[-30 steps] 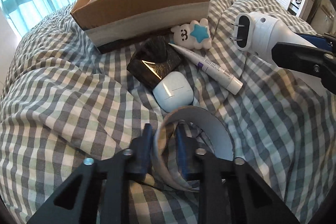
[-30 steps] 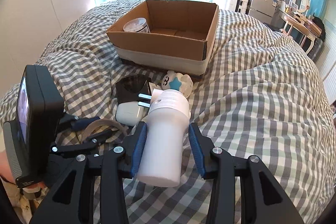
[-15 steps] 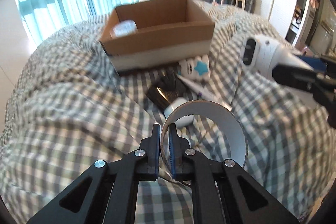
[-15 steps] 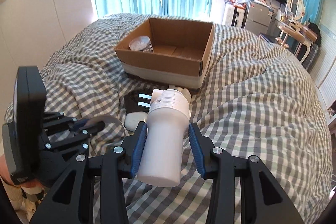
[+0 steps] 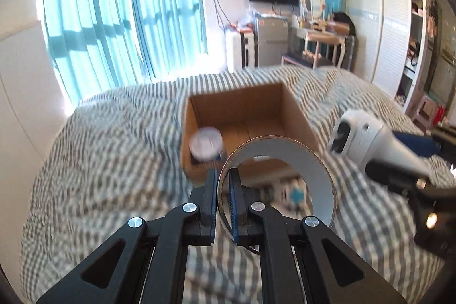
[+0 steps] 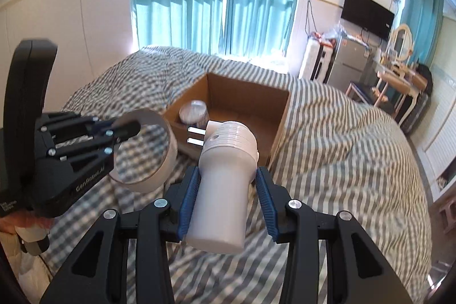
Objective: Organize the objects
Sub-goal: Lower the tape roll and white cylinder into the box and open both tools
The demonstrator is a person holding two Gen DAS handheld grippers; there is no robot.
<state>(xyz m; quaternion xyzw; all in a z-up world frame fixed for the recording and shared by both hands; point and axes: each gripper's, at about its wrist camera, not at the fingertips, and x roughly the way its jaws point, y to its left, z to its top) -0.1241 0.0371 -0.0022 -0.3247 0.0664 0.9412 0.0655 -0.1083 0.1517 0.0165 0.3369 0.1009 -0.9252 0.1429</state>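
My left gripper point(image 5: 223, 184) is shut on the wall of a white tape roll point(image 5: 319, 175) and holds it in the air in front of the open cardboard box point(image 5: 299, 116). It also shows in the right wrist view point(image 6: 122, 130) with the roll point(image 6: 168, 158). My right gripper point(image 6: 225, 190) is shut on a white plug-in device point(image 6: 222, 184) with two metal prongs, held above the bed short of the box point(image 6: 282, 116). The device also shows in the left wrist view point(image 5: 367, 138). A round clear-lidded jar point(image 5: 205, 143) sits in the box's near left corner.
The checked bedspread point(image 6: 342, 150) covers the whole bed. A small white toy with a blue star point(image 5: 293, 194) lies blurred below the roll, in front of the box. A dressing table point(image 5: 322, 33) and a wardrobe point(image 5: 393, 27) stand beyond the bed.
Both grippers have lifted their objects off the bed and moved up toward the box. The left gripper closed fully on the roll's wall and raised it.
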